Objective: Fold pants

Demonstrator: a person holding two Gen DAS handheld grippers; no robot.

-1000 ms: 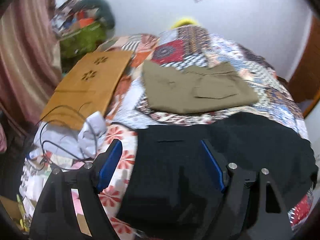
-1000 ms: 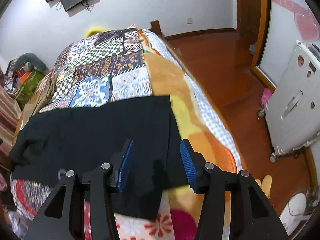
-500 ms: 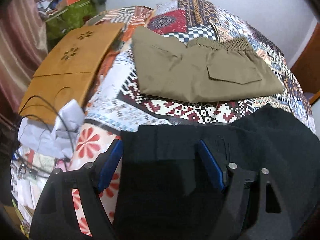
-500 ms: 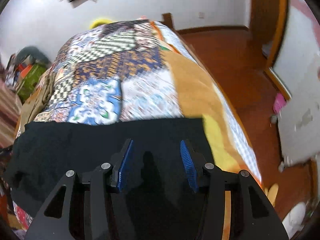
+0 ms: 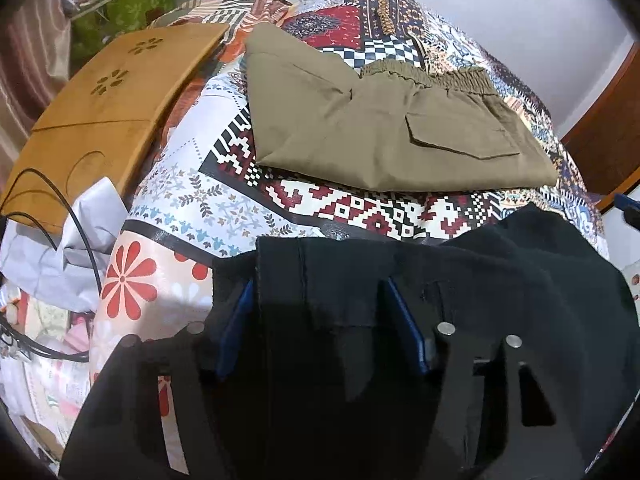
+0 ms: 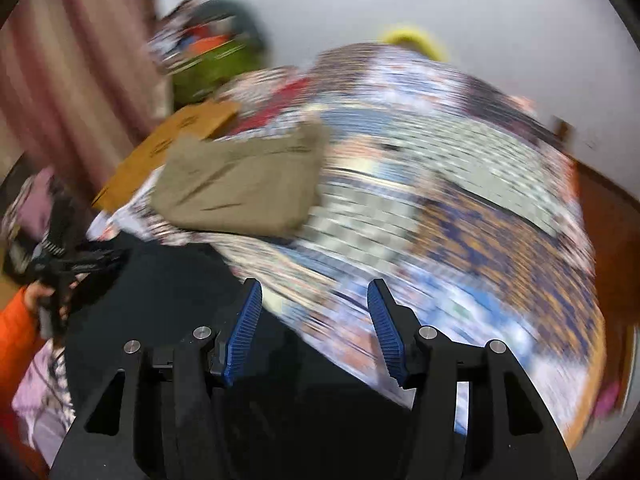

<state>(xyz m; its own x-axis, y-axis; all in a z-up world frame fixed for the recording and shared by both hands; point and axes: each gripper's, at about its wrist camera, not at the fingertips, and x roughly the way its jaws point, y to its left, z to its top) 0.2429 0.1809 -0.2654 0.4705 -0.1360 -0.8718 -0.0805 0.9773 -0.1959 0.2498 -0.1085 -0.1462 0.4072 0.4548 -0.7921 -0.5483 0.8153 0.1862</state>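
Black pants [image 5: 500,280] lie across the near part of the patterned bed. My left gripper [image 5: 320,312] points down over their left end, its jaws closing with the raised cloth edge between the blue pads [image 5: 404,320]. The pads do not visibly press on it. The right wrist view is blurred by motion. There my right gripper [image 6: 314,320] hovers over the far edge of the black pants [image 6: 168,300], its jaws opening and nothing gripped. At that view's left edge a hand in an orange sleeve [image 6: 16,332] holds the left gripper [image 6: 80,264].
Folded khaki pants [image 5: 380,132] lie farther back on the quilt [image 5: 360,208]. A wooden board [image 5: 104,108] leans at the bed's left side above grey cloth and black cables [image 5: 80,232]. Bags are piled by the curtain [image 6: 80,80] at the back left.
My left gripper has sunk closer to the black pants' end and its jaws have narrowed. My right gripper has swung fast to the left across the bed, rolled, and widened slightly.
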